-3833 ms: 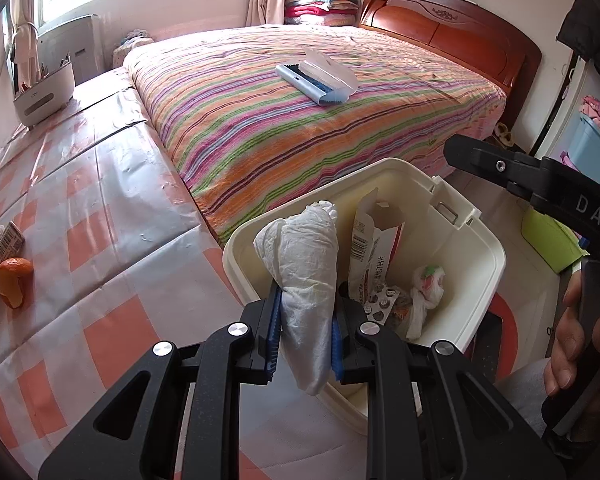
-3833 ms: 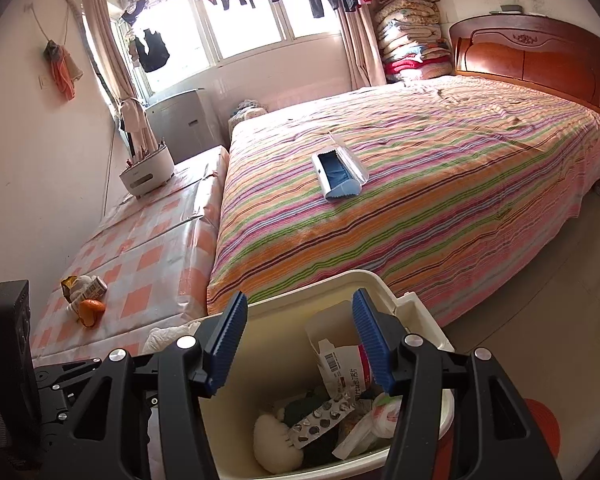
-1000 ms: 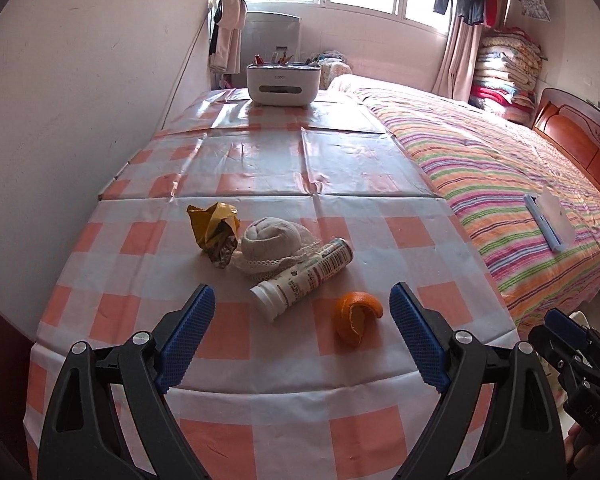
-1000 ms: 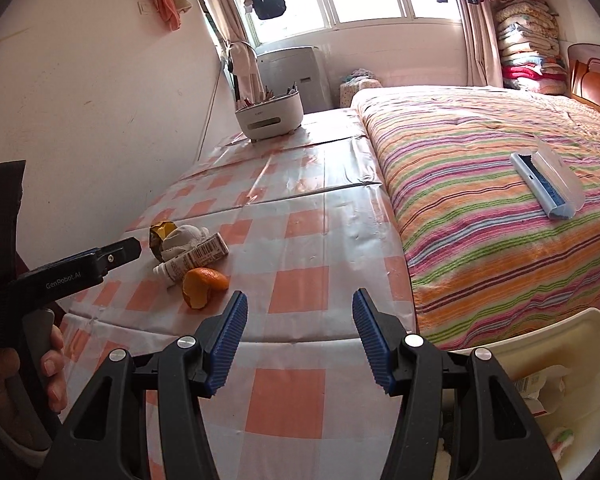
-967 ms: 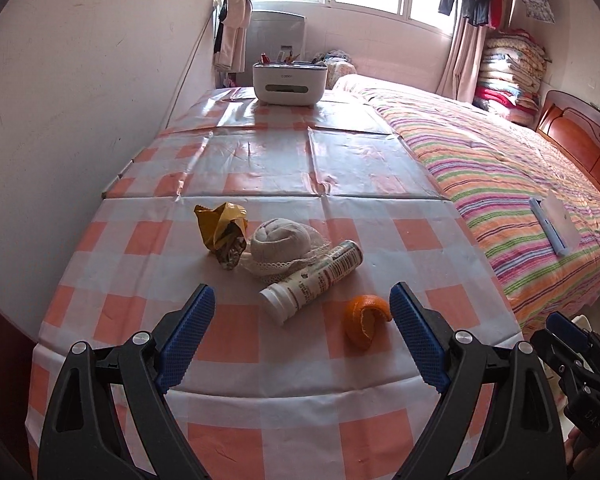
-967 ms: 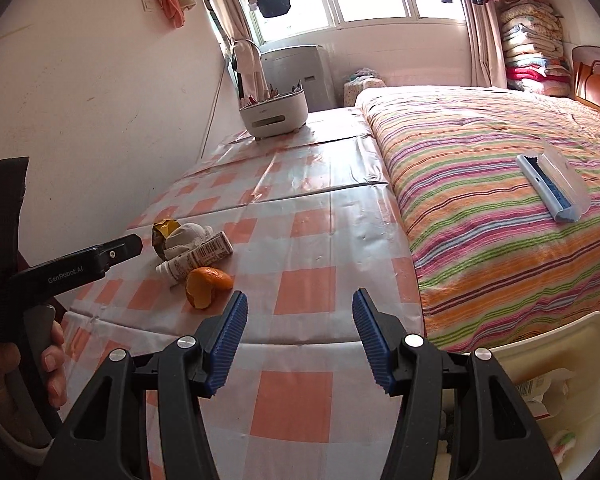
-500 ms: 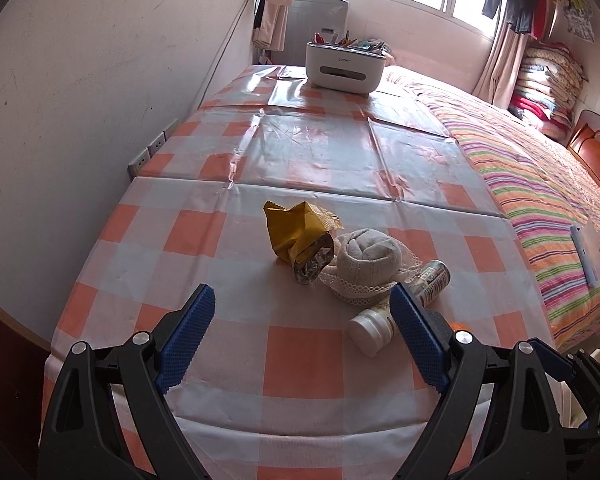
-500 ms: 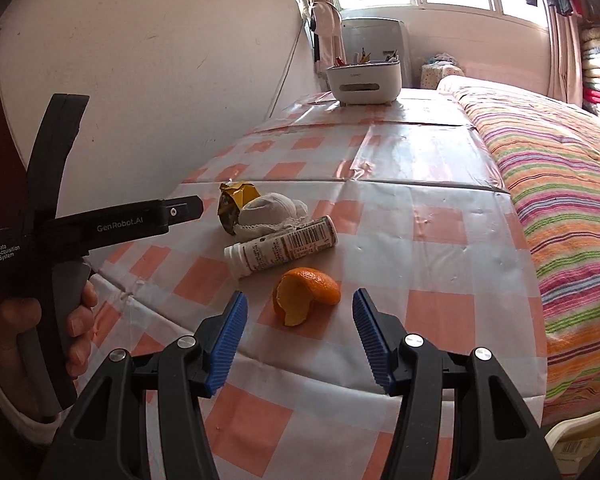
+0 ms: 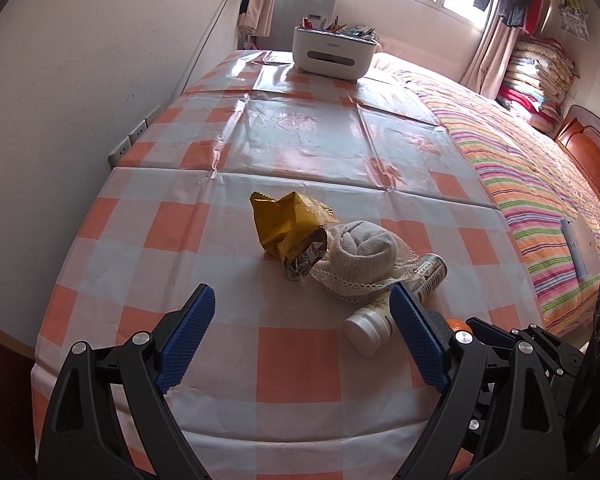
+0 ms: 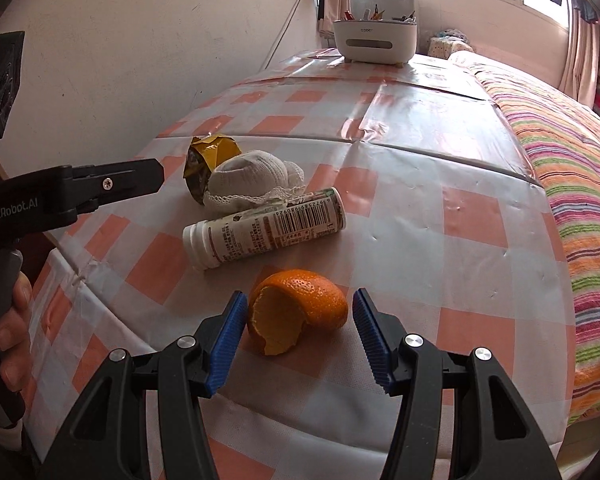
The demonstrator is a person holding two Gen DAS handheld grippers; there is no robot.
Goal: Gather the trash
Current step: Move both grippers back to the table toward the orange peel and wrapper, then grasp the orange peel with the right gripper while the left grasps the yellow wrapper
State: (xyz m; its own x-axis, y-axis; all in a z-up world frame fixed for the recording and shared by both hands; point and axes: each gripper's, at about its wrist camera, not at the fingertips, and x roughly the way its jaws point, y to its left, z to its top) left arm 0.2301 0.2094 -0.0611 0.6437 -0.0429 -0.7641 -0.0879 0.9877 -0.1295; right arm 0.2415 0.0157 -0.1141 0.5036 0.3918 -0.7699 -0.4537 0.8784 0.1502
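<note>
An orange peel (image 10: 300,310) lies on the checked tablecloth, between the blue pads of my right gripper (image 10: 299,318), which is open; the pads stand close on both sides without pressing it. Behind the peel lie a white tube with a barcode (image 10: 264,229), a rolled white sock (image 10: 256,182) and a crumpled yellow wrapper (image 10: 208,160). My left gripper (image 9: 302,320) is open and empty, just short of the yellow wrapper (image 9: 290,232), the sock (image 9: 364,256) and the tube (image 9: 396,306). In the right wrist view the left gripper's finger (image 10: 112,184) reaches in from the left.
A white desk organiser (image 9: 332,54) stands at the far end of the table (image 9: 312,148). A bed with a striped cover (image 9: 532,184) runs along the right. The wall (image 9: 80,80) with a socket strip is on the left. A person's hand (image 10: 8,320) holds the left gripper's handle.
Both grippers left the bin and swung over to the table. In the last second the right gripper closed in on the orange peel until it sits between its pads; the left drew nearer the wrapper and sock.
</note>
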